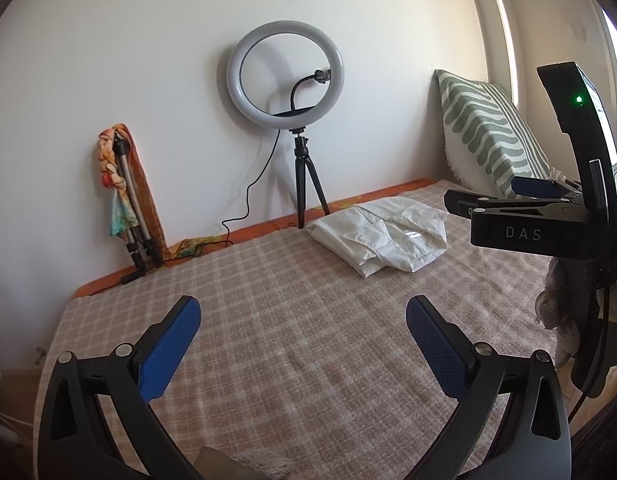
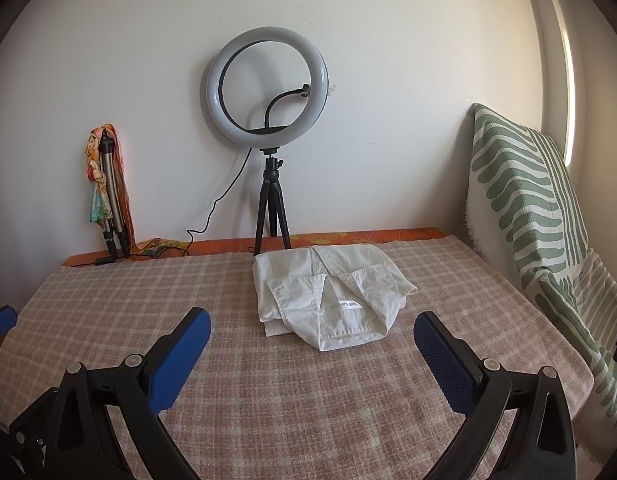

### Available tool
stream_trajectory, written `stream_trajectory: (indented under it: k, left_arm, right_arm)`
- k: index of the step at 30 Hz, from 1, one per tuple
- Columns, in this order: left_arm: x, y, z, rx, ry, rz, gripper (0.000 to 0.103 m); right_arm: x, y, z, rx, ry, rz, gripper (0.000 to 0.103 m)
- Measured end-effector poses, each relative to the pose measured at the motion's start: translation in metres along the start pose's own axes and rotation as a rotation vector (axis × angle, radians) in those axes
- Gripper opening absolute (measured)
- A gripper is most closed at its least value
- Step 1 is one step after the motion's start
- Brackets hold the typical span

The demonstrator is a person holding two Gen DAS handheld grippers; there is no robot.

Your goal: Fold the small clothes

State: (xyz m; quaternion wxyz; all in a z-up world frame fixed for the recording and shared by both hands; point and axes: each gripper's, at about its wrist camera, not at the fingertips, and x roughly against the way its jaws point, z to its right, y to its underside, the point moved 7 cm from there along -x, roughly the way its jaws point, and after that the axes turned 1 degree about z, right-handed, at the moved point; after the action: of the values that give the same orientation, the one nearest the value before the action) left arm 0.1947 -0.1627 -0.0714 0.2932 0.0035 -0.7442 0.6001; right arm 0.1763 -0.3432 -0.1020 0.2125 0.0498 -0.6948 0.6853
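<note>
A small white garment (image 2: 328,298) lies folded into a compact bundle on the checked blanket (image 2: 308,392), near the far edge, with a white label showing on top. In the left wrist view the same garment (image 1: 382,236) sits far ahead and to the right. My left gripper (image 1: 304,324) hovers open over bare blanket, well short of the garment. My right gripper (image 2: 312,334) is open too, its blue pads (image 2: 438,350) spread to either side of the garment's near end, apart from the cloth. The right gripper's body appears side-on in the left wrist view at the right edge.
A ring light on a black tripod (image 2: 268,120) stands against the wall behind the garment, its cable trailing left. A folded tripod wrapped in a colourful scarf (image 2: 108,196) leans at the back left. A green-striped pillow (image 2: 528,208) stands along the right side.
</note>
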Motion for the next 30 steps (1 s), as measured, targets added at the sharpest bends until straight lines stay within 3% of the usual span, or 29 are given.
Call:
stream_trajectory:
  k: [30]
  left_arm:
    - [0.0022,0.0036,-0.0045,0.011,-0.014,-0.018,0.102]
  right_arm:
    - [-0.0040,0.0032,-0.0067,-0.008,-0.009,-0.011,0.103]
